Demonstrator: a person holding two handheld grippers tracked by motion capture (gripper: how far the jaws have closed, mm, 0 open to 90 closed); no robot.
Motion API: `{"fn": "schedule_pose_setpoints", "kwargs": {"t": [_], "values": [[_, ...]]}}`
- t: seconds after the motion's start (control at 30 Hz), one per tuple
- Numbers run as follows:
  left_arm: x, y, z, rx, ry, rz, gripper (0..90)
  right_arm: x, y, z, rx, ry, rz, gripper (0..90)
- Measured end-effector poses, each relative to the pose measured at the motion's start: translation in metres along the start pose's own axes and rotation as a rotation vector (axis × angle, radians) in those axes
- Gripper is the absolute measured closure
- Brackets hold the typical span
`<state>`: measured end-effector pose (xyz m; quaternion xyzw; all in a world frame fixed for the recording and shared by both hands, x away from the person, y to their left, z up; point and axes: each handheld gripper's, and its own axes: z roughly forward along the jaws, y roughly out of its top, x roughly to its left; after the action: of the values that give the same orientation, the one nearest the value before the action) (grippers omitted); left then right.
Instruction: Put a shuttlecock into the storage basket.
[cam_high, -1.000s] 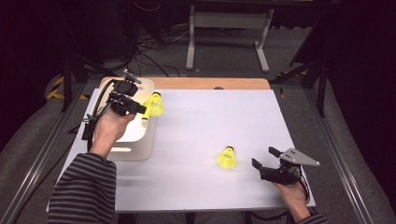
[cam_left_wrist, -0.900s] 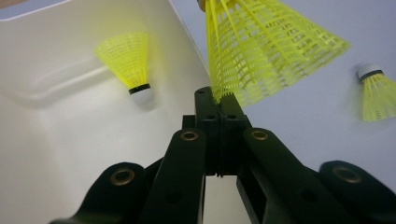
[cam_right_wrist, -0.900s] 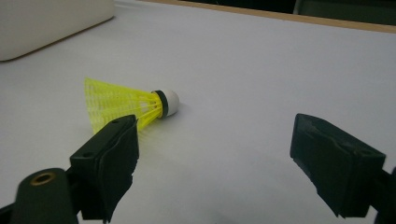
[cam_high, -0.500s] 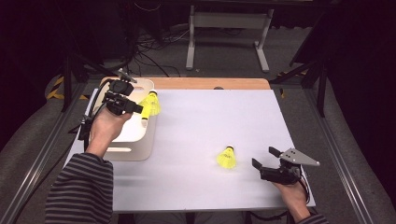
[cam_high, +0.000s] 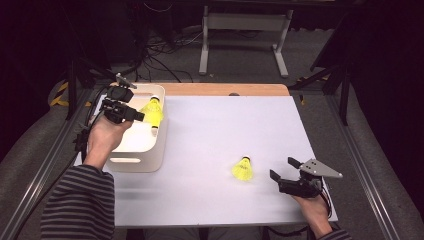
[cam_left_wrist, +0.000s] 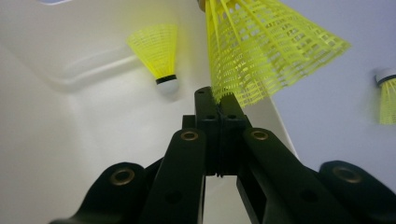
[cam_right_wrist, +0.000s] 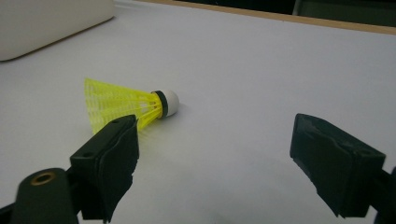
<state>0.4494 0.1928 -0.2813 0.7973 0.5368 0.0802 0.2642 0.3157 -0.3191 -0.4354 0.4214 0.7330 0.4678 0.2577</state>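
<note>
My left gripper (cam_high: 140, 117) is shut on the mesh skirt of a yellow shuttlecock (cam_high: 153, 111) and holds it over the right side of a white bin (cam_high: 134, 161). In the left gripper view the closed jaws (cam_left_wrist: 217, 95) pinch the skirt's edge (cam_left_wrist: 261, 51), and a second yellow shuttlecock (cam_left_wrist: 158, 52) lies inside the bin (cam_left_wrist: 46, 116). A third shuttlecock (cam_high: 243, 169) lies on the white table, cork pointing away. My right gripper (cam_high: 283, 168) rests just right of it, open, with nothing between its jaws (cam_right_wrist: 215, 133); that shuttlecock (cam_right_wrist: 122, 104) lies ahead of its left jaw.
The white table top (cam_high: 225, 125) has a wooden strip (cam_high: 225, 89) along its far edge. Metal rails run down both sides. A grey stand (cam_high: 245, 30) and cables are on the dark floor behind. The bin's corner (cam_right_wrist: 46, 23) shows far left in the right gripper view.
My left hand has shifted slightly left and away with the shuttlecock, so it now hangs more over the bin. The right hand has not moved.
</note>
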Motion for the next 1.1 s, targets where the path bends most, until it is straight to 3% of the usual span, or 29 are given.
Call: {"fn": "schedule_pose_setpoints", "kwargs": {"t": [0.5, 1.1], "values": [[0.017, -0.009, -0.001, 0.007, 0.033, -0.025, 90.0, 0.000, 0.000, 0.000, 0.003, 0.000, 0.001, 16.3], [0.032, -0.010, 0.013, 0.028, 0.069, -0.058, 89.7, 0.000, 0.000, 0.000, 0.002, 0.001, 0.001, 16.3]]}}
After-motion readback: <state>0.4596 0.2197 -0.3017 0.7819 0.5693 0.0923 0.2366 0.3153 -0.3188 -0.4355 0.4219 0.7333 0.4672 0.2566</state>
